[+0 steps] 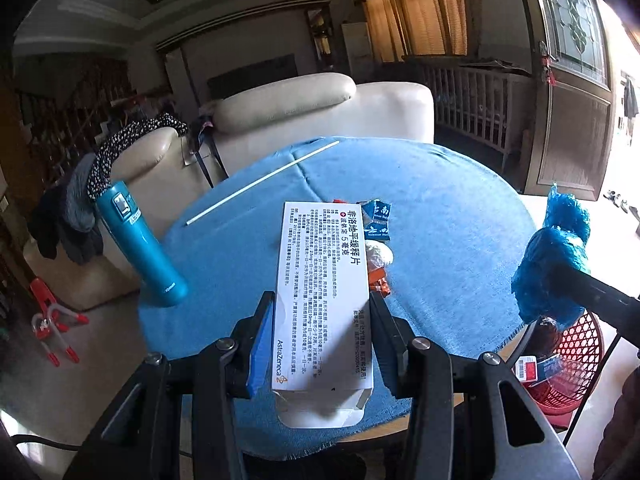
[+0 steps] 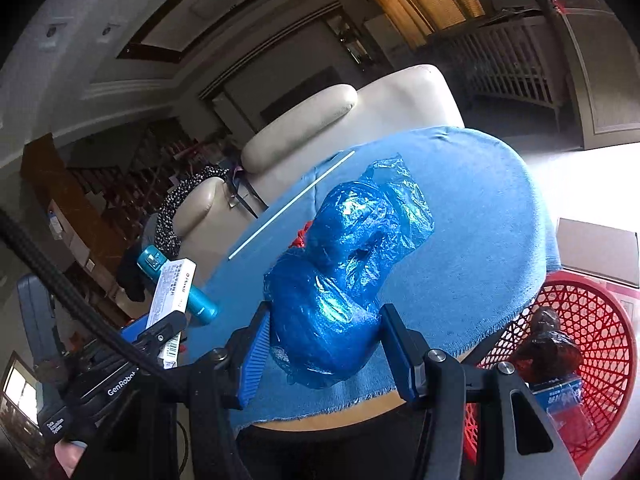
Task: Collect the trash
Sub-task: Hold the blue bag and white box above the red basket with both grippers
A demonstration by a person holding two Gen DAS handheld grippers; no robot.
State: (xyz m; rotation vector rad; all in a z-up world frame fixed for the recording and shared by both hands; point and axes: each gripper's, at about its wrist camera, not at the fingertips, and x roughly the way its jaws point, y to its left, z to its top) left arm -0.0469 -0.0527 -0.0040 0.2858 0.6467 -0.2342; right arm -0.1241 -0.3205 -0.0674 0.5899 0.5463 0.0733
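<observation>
Left gripper clamped on a white medicine box, pads pressing both long sides near its near end; box lifted off the tabletop, pointing away from the camera, printed face up, end flap open at the bottom. Right gripper closed on a crumpled blue plastic bag, bag bulging out between and past the fingers, held above the near edge of the tabletop. In the left view the same bag shows at right, in the right gripper.

Tabletop is round, covered with a blue cloth. On it: a long white stick lying diagonally toward the far side, a teal bottle at the left edge, a small pile of wrappers just behind the box – blue-white packet, whitish wad, orange scrap. Something red peeks from behind the bag in the right view; cannot tell what.

Red mesh basket on the floor right of the tabletop, below its edge, with a dark brown bag and a blue packet in it. Cream sofa behind the tabletop, dotted cloth draped on its arm. Red toy on the floor at left.
</observation>
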